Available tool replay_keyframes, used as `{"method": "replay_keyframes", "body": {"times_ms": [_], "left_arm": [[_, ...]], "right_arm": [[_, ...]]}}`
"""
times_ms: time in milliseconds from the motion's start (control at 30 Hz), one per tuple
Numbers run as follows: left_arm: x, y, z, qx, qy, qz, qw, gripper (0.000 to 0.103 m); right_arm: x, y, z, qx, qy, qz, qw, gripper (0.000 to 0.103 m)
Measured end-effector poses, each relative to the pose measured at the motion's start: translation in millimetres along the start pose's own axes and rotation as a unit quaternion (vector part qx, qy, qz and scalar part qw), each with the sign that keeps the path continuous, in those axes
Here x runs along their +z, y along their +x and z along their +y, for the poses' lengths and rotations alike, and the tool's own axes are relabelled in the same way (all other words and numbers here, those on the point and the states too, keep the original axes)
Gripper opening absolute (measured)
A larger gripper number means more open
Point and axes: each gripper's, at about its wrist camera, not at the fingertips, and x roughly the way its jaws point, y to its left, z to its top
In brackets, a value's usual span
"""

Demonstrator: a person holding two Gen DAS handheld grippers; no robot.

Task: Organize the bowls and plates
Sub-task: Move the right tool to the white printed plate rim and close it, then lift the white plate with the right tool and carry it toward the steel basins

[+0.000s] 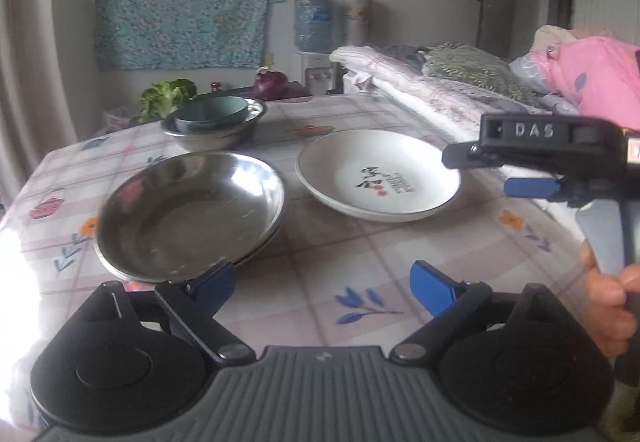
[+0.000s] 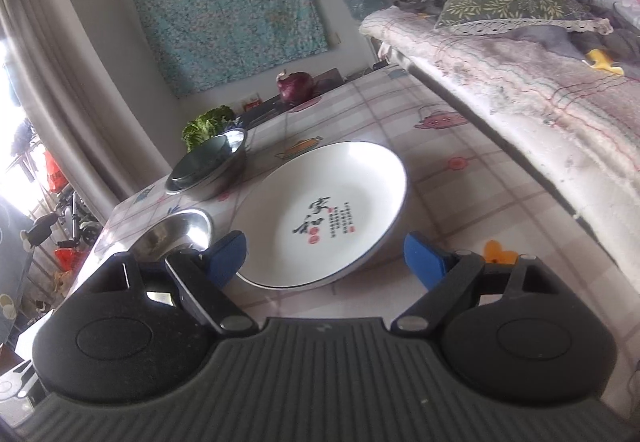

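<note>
Two stacked steel plates [image 1: 188, 213] lie near left on the checked tablecloth [image 1: 340, 254]. A white plate with black calligraphy [image 1: 376, 173] lies to their right. Further back, a teal bowl [image 1: 212, 111] sits inside a steel bowl [image 1: 224, 135]. My left gripper [image 1: 322, 290] is open and holds nothing, its left fingertip at the steel plates' near rim. In the right wrist view, my right gripper [image 2: 324, 258] is open over the near edge of the white plate [image 2: 320, 201], pads apart from it. That gripper [image 1: 488, 171] also shows to the right of the white plate.
Green leafy vegetables [image 1: 168, 95] and a red onion [image 1: 270, 81] sit at the table's far end. A bed with piled bedding [image 1: 460, 81] runs along the table's right side. A hand [image 1: 608, 302] holds the right gripper's handle. A water bottle [image 1: 314, 23] stands behind.
</note>
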Motion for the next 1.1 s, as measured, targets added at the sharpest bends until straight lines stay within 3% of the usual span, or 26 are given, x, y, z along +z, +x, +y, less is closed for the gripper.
{"method": "replay_keyframes", "body": {"times_ms": [133,233,300,500,800,1100], "left_arm": [[15.4,11.8,-17.3,-0.019,0.014,-0.020,0.9995,0.094],[26.5,28.6,-25.8,-0.030,0.014,-0.014,0.9993,0.083],[34.9,42.6,-29.2,-0.028,0.007,-0.002,0.9996,0.070],[47.5,80.0,-24.0,-0.001,-0.024,0.039,0.9989,0.047],[47.6,102.1,-12.4,0.013,-0.066,0.072,0.9951,0.044],[46.8,111.9,-14.3,0.016,-0.075,0.078,0.9940,0.036]], "right_arm": [[7.7,5.8,-22.7,-0.006,0.001,0.014,1.000,0.086],[16.3,17.4,-31.8,-0.007,-0.003,0.022,1.000,0.086],[22.6,27.9,-35.5,-0.008,-0.004,0.028,1.000,0.080],[39.3,62.2,-48.4,-0.002,0.007,0.047,0.999,0.056],[60.1,109.9,-55.0,0.023,0.009,0.066,0.997,0.032],[60.6,138.7,-58.3,0.019,0.015,0.091,0.996,0.017]]}}
